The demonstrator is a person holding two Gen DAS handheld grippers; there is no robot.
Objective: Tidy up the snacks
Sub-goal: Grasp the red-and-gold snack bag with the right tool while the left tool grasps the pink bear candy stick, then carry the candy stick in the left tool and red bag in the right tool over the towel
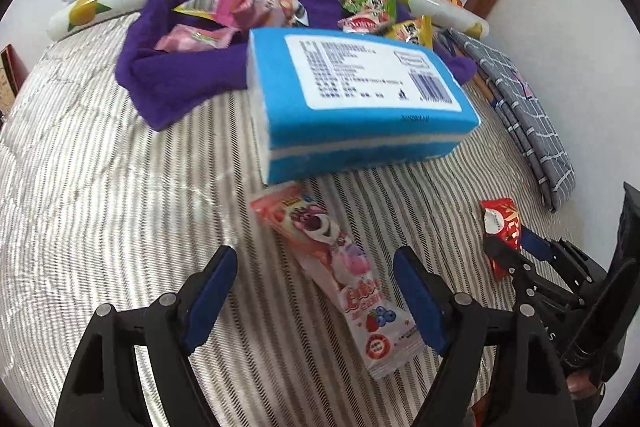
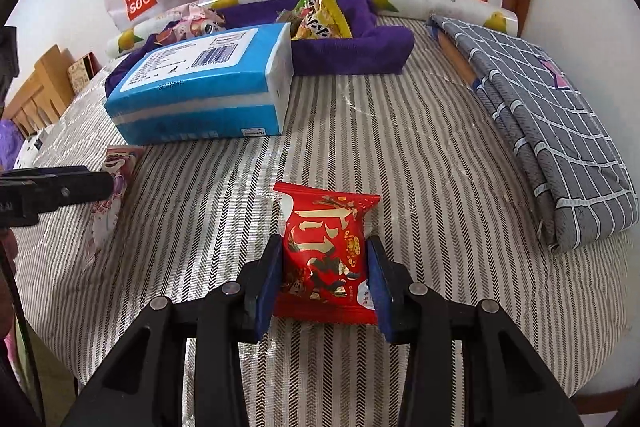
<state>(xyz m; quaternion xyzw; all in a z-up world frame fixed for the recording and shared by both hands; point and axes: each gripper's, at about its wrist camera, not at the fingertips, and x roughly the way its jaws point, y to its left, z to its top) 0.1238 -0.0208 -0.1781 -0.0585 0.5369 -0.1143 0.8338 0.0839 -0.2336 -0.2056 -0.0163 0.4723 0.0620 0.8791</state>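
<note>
Striped table (image 2: 400, 155), blue pack (image 2: 200, 99), snacks (image 1: 340, 267).

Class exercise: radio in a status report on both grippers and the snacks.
Right gripper shut on red snack packet. Left gripper open, straddling pink snack stick. Blue tissue pack ahead.

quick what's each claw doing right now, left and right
Left claw: open, fingers either side of the long pink snack packet, not gripping it.
Right claw: closed on the red snack packet.

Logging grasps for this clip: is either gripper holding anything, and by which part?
The right gripper clamps the red snack packet across its two side edges. The left gripper is open, straddling the pink snack packet without holding it.
</note>
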